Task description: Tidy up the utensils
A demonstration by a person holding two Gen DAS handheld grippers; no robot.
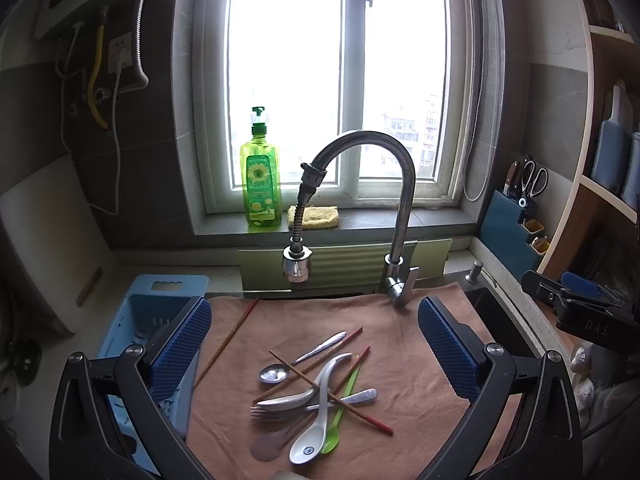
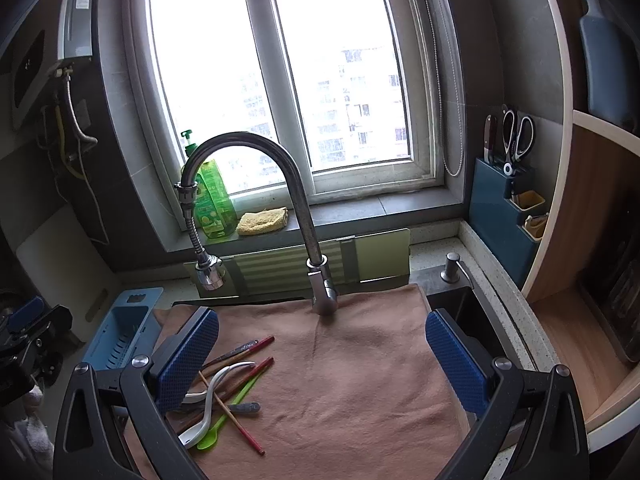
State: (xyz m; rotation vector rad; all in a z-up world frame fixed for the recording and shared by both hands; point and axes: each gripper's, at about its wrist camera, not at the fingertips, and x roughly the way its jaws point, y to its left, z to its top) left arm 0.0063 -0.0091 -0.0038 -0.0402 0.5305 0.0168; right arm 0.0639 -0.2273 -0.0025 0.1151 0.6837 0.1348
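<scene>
Left wrist view: left claw (image 1: 314, 354) released, jaws spread wide over the utensil pile (image 1: 320, 392) tangled on the brown towel (image 1: 420, 360), likely framing a first pick. Blue basket (image 1: 132, 316) waits left.

Right wrist view: right claw (image 2: 322, 364) released over bare towel, utensils at its left finger (image 2: 188, 360).

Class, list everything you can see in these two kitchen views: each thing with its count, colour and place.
Brown cloth: one, spread over the sink.
Utensil pile: metal spoons, a fork, a white ceramic spoon, a green plastic spoon, reddish chopsticks; on the cloth.
Curved steel faucet: one, behind the cloth.
Green soap bottle: one, windowsill.
Yellow sponge: one, windowsill.
Blue slotted basket: one, left of the cloth.
Blue knife holder: one, right counter, with scissors.
Left gripper: open, above the pile.
Right gripper: open, empty.
</scene>
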